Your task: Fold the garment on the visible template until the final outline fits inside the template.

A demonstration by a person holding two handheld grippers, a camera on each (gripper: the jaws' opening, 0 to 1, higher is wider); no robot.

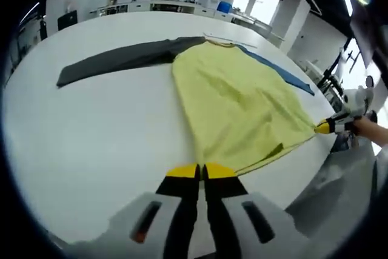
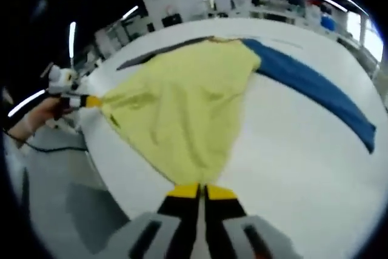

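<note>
- Shirt [image 1: 236, 104] lies spread at frame centre on the table [image 1: 103, 131], sleeves out.
- Left gripper [image 1: 202, 171] and right gripper [image 2: 201, 191] each pinch a hem corner.
- Folding looks barely begun; no template discernible.

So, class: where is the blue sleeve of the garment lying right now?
In the right gripper view the blue sleeve stretches across the white table to the right of the yellow body. In the left gripper view it lies along the body's far right edge.
</note>
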